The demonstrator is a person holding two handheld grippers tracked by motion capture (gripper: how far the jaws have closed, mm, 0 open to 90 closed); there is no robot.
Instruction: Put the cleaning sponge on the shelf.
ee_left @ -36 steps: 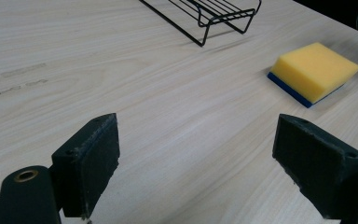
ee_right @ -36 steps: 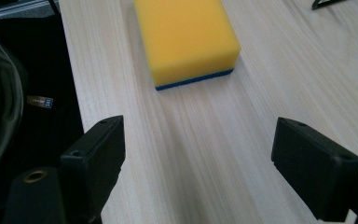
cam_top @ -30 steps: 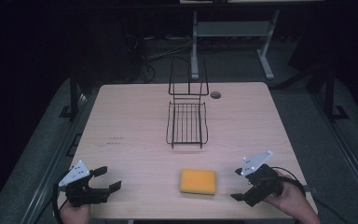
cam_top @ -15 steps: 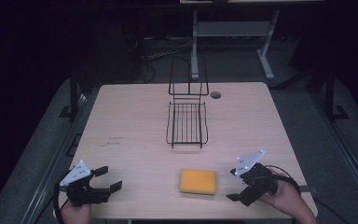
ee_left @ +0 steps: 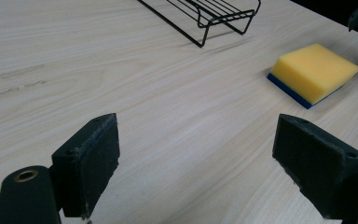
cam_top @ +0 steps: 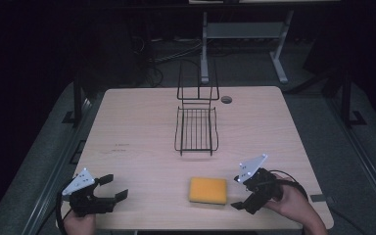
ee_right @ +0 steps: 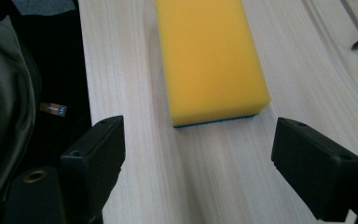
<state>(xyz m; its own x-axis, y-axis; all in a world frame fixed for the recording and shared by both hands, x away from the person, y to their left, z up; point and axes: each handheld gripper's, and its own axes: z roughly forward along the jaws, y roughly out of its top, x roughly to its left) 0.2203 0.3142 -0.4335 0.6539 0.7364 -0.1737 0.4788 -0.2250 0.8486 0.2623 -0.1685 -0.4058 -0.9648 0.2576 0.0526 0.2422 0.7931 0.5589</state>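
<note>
Near front edge of desk (cam_top: 142, 122), lying flat: yellow sponge (cam_top: 208, 190), blue backing facing down, blue layer showing along lower edges in left gripper view (ee_left: 315, 71) and at near end in right gripper view (ee_right: 207, 56).

Just right of sponge, hovering close w/o touching: right gripper (cam_top: 243, 191), jaws spread wide, nothing between them. In right gripper view, pointing along sponge's long axis, near short end sitting just ahead of jaw gap, approx. centred between both black pads (ee_right: 315, 161). Grey three-cornered plate riding on top, cable looping back toward hand (cam_top: 290, 199).

At front-left corner of desk, well apart from sponge: left gripper (cam_top: 112, 188), jaws also standing wide open, holding nothing. In left gripper view, looking across bare wood toward sponge at upper right, pads (ee_left: 95, 158) framing empty desk surface.

Toward desk centre, beyond sponge: black wire rack (cam_top: 196, 128), flat grid tray resting on desk w/ upright wire back at far end. Near corner of rack appearing at top of left gripper view (ee_left: 209, 16). Rack carrying nothing.

Behind rack, right side: small round grommet (cam_top: 226, 99) set in desk top.
</note>
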